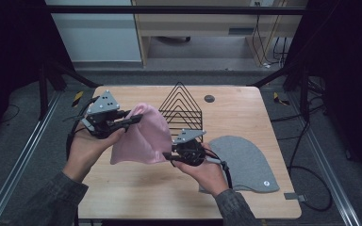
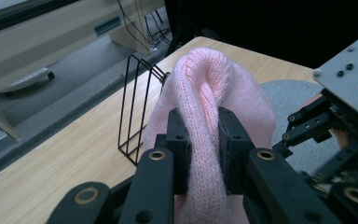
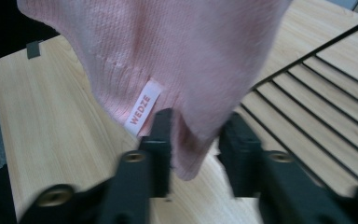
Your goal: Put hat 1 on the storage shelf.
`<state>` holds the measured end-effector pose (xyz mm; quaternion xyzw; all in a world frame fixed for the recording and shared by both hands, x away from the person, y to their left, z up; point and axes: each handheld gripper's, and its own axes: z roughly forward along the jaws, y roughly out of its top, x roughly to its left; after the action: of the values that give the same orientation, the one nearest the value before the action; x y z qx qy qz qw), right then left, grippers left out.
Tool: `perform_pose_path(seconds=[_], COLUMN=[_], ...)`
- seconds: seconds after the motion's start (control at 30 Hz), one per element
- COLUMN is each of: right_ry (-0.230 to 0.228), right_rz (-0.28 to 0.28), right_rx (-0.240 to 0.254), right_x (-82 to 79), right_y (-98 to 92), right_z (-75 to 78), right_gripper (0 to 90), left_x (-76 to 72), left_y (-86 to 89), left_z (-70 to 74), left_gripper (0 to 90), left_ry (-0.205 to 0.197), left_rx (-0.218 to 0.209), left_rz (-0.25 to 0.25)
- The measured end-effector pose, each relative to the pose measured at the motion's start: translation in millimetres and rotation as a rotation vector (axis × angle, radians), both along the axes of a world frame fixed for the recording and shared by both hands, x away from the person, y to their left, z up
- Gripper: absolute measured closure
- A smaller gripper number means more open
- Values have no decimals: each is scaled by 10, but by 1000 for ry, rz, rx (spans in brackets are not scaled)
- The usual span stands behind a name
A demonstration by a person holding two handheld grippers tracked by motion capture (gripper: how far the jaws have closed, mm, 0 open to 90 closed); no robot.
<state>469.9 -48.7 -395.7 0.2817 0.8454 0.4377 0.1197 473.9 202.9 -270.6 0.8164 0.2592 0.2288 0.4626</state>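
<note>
The lower rim of the pink beanie [image 1: 139, 136] is hidden behind the right gripper [image 1: 173, 155] in the high view, and in the right gripper view its upper part is cut off by the picture's 12 o'clock edge. Whether the right gripper's jaws press the hem cannot be told, because that view is blurred. The grey beanie [image 1: 247, 162] is partly covered at its 9 o'clock side by the right hand [image 1: 207, 172], and its small round tag is too small to read.

The high view looks forward and down on the table [image 1: 136, 188]; both gripper views look closely along their jaws, sharing the pink beanie [image 2: 205, 88].
</note>
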Motion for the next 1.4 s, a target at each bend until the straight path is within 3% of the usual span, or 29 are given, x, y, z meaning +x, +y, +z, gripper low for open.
perform_pose_path(seconds=[0.07,0.13,0.33,0.47,0.57,0.73,0.8,1.0,1.2,1.4], right_ry=[-6,-28,-84,-115,-119,-119,-125,-124,-131,-138], right_rz=[14,36,34,21,12,-14,-25,-45,-58,-87], right_rx=[20,19,-22,-26,-25,-29,-48,-44,-49,-48], right_x=[16,12,98,190,261,393,457,618,728,831], right_y=[-4,-13,-113,-193,-243,-332,-371,-495,-587,-644], right_z=[76,183,557,847,970,1031,1043,1094,1137,1133], right_gripper=[807,830,836,836,836,835,836,836,836,836], left_x=[3,13,124,229,348,533,594,767,894,1045], left_y=[25,55,131,123,111,49,11,-67,-185,-325], left_z=[30,65,250,452,545,554,544,541,581,615], left_gripper=[771,768,759,756,755,747,747,744,743,740], left_ry=[1,0,-6,-21,-14,17,18,11,-26,-38], left_rx=[-6,-23,-86,-115,-138,-166,-174,-189,-159,-137], left_rz=[2,4,-3,-3,-5,-3,2,8,-6,0])
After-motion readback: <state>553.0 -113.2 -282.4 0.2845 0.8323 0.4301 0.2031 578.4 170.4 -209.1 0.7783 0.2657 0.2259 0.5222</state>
